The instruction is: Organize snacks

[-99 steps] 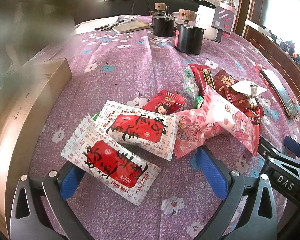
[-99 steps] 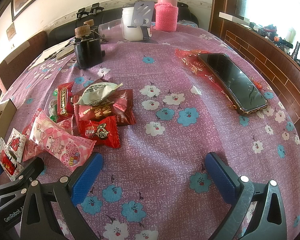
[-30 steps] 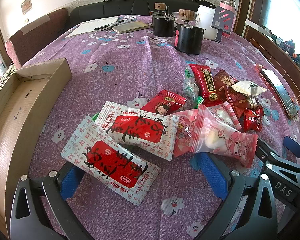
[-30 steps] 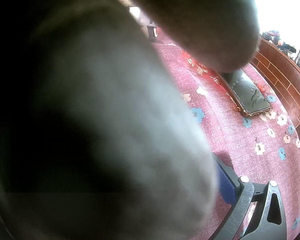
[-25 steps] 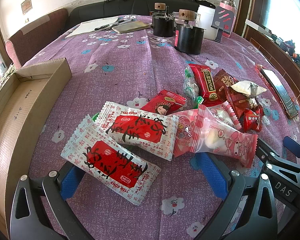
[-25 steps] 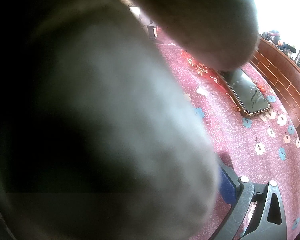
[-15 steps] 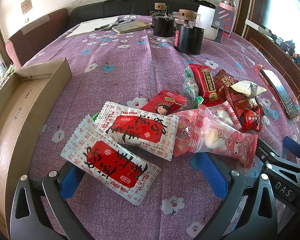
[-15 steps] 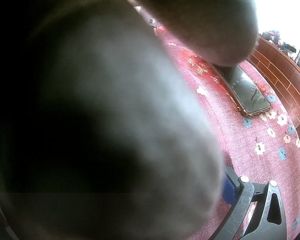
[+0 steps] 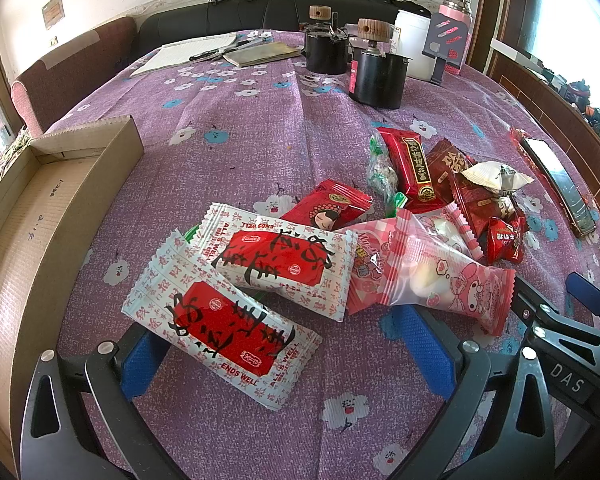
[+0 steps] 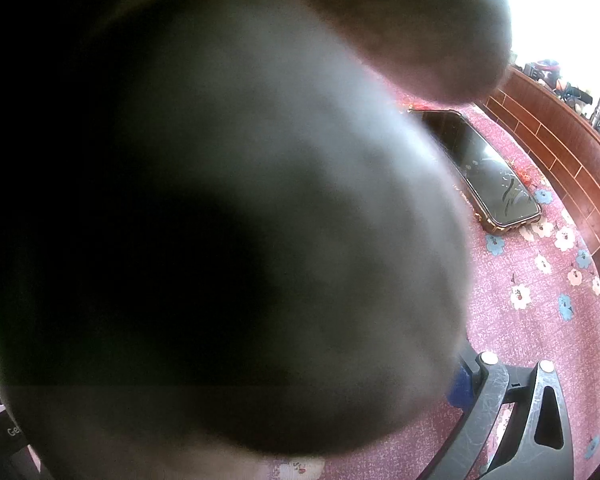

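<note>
Between the spread left hand-held gripper (image 9: 284, 356) fingers lies a snack packet (image 9: 220, 326); right's state unclear

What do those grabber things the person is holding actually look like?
Each is a pair of tongs. The left tongs have black curved frames with triangular cut-outs, silver rivets and blue ribbed pads. The right tongs look the same, with a white "DAS" label on the body. A large blurred shape hides most of the right wrist view.
</note>
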`<state>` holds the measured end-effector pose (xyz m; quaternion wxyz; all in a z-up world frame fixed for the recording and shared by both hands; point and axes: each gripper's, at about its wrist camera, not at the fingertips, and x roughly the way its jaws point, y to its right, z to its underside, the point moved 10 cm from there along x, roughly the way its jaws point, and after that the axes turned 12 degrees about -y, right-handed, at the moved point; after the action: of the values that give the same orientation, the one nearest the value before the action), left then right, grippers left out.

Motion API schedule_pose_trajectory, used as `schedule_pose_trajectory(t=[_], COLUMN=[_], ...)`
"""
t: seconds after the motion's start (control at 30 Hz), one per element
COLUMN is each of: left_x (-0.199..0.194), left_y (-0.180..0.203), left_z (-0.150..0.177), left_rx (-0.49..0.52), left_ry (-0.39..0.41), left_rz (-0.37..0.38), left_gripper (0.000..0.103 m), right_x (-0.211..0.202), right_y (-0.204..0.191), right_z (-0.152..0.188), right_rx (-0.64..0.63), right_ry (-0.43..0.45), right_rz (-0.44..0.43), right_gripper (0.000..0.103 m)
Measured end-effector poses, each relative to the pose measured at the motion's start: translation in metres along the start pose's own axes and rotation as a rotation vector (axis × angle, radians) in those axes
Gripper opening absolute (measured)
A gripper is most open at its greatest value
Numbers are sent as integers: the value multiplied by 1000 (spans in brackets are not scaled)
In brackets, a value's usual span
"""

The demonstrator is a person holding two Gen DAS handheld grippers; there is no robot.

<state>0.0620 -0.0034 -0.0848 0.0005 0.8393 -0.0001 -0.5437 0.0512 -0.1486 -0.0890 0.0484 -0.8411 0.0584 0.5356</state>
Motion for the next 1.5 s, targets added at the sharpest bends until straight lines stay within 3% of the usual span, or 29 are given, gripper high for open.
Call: schedule_pose_trajectory(t=[1.23,1.4,1.5], left_x=[0,8,-5], left_y=[0,8,6], left_z=[0,16,18], left_rx=[0,71,74], left_ry=[-1,-83,-75], left_rz=[1,34,32], left_gripper=[103,103,103], right_x=[0,1,-2], right_y=[3,5,-1], right_z=[0,-6,13], right_rx=[1,-5,-8], right_ry=[-1,-19,-71], right_rz=[0,-16,-35], right_gripper=[103,103,103])
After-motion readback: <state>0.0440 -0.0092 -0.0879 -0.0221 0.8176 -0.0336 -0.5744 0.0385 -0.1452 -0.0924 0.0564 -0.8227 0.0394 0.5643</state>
